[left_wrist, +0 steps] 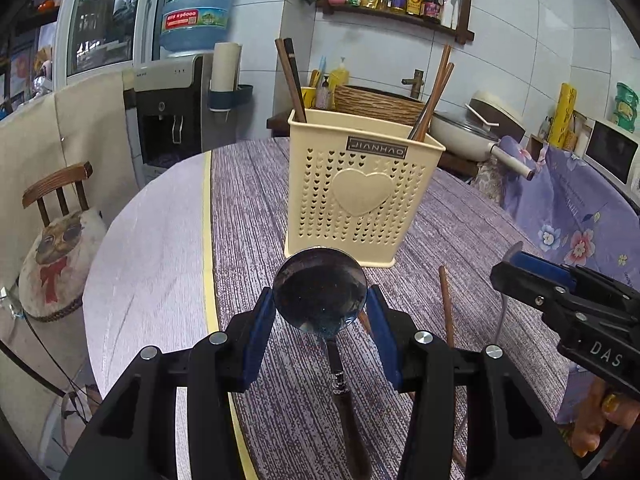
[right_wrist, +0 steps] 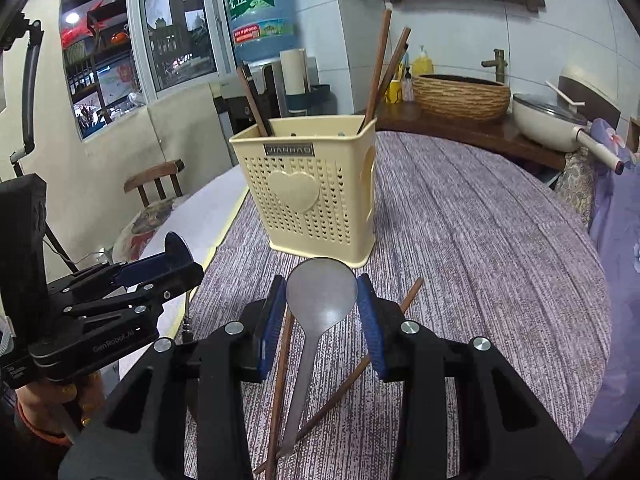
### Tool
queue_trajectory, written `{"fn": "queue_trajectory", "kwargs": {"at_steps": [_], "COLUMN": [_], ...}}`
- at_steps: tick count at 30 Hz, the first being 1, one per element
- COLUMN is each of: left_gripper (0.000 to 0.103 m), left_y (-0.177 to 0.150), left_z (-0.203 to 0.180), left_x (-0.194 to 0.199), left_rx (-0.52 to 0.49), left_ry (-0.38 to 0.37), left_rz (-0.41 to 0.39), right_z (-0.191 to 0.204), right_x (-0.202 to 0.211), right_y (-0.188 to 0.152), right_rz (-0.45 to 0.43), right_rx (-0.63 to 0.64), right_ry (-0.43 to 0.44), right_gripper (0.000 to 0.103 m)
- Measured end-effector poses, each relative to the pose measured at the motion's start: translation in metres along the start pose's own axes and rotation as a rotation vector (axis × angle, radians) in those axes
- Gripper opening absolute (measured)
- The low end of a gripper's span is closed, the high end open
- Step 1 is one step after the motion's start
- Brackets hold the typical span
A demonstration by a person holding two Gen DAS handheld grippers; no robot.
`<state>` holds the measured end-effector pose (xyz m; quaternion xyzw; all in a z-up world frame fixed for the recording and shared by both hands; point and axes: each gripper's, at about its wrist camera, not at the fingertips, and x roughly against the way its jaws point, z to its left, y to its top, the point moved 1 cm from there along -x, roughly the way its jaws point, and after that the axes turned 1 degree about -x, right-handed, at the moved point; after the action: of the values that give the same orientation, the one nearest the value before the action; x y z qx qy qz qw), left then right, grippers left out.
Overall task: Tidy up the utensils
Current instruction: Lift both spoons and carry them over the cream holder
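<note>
My left gripper (left_wrist: 320, 300) is shut on the round bowl of a dark metal spoon (left_wrist: 319, 280); its brown handle hangs down toward the table. A grey spoon (right_wrist: 322, 288) is clamped by its bowl in my right gripper (right_wrist: 322, 298), handle hanging down too. Both are held above the purple tablecloth, just in front of the cream perforated utensil holder (left_wrist: 360, 192) (right_wrist: 308, 200), which has brown chopsticks (left_wrist: 294, 80) standing in it. Two loose chopsticks (right_wrist: 280, 360) lie crossed on the cloth under the right gripper. The right gripper (left_wrist: 516, 264) shows at the edge of the left wrist view.
The round table's bare left part (left_wrist: 152, 260) meets the cloth at a yellow tape line (left_wrist: 208, 240). A wooden chair with a cushion (left_wrist: 56, 216) stands to the left. Behind are a water dispenser (left_wrist: 168, 120), a woven basin (right_wrist: 460, 96) and a white pan (left_wrist: 460, 132).
</note>
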<state>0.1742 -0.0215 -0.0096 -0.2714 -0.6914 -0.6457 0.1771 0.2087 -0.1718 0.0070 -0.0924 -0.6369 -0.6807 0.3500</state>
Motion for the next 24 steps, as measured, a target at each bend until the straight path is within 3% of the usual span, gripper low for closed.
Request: {"fn": "queue_trajectory", "kwargs": {"at_steps": [24], "left_gripper": [0.046], "left_y": [0.031], "left_z": [-0.005], "left_x": [0.017], "left_rx": [-0.034], "left_ry": [-0.057], "left_rz": [-0.075], "right_z": [0.012], "right_x": [0.016], "right_y": [0.024], "right_rz": [-0.071], "right_rx": [0.048], "right_ry": [0.004], "right_gripper": [0.037]}}
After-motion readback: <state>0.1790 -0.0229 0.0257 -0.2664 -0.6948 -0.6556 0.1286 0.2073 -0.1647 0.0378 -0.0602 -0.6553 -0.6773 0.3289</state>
